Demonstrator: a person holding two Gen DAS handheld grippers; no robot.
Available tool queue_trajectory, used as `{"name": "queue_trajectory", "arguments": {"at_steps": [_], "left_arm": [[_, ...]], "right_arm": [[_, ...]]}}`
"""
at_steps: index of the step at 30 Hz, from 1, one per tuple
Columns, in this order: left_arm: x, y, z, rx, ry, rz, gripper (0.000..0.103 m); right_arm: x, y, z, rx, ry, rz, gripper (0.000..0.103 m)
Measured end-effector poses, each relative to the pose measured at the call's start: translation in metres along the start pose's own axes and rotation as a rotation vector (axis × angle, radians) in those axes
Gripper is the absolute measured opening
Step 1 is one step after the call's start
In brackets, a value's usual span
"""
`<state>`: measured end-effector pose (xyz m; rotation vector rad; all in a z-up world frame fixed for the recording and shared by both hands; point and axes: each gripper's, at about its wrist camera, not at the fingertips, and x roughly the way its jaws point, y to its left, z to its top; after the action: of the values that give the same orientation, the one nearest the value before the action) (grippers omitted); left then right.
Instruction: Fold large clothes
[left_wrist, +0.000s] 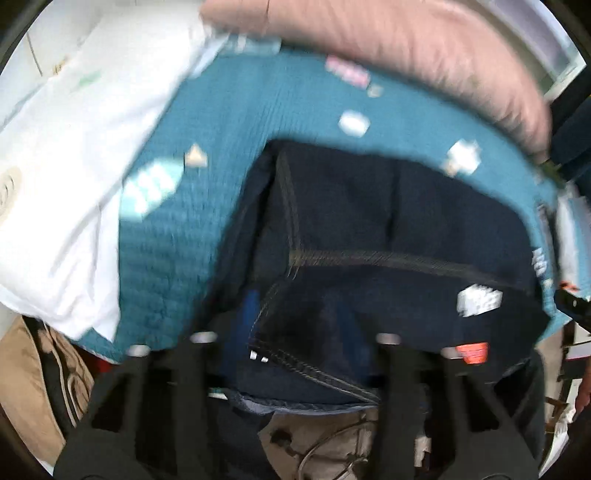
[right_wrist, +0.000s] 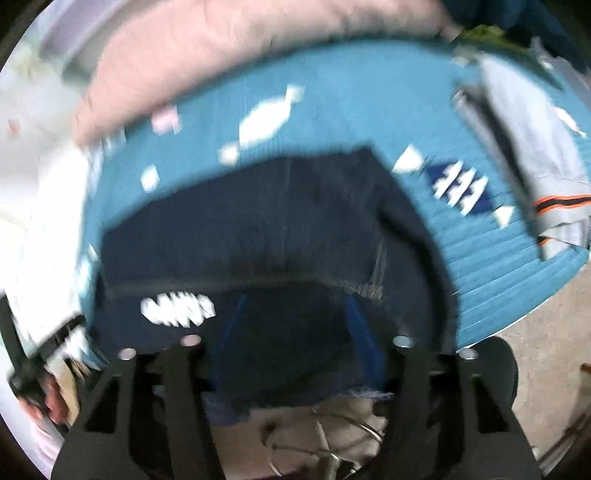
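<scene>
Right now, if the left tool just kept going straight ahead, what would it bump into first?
Most likely the dark jeans, which already lie between the left tool's fingers. Beyond them is the teal blanket. The picture is blurred, so depth is uncertain.

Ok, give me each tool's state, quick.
Left tool: fingers apart, the dark navy garment hanging between them; grip cannot be told.
Right tool: likewise, navy fabric between spread fingers; blur hides any grip.

Dark stitched denim jeans (left_wrist: 388, 229), ribbed teal bedspread (left_wrist: 236, 122)
</scene>
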<state>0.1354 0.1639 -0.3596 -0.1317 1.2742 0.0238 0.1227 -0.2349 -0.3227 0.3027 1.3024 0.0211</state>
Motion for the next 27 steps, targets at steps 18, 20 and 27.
{"name": "queue_trajectory", "arguments": {"at_steps": [18,20,27], "left_arm": [[-0.006,-0.035,-0.018,0.013,0.028,-0.001,0.007],[-0.009,-0.06,-0.023,0.053,0.039,-0.077,0.007],[0.056,-0.115,-0.057,0.151,0.151,-0.072,0.005]], "right_arm": [[0.003,0.0,-0.033,0.085,0.059,0.133,0.017],[0.007,0.031,-0.034,0.01,0.097,0.184,0.017],[0.096,0.072,-0.066,-0.128,0.24,0.048,0.012]]}}
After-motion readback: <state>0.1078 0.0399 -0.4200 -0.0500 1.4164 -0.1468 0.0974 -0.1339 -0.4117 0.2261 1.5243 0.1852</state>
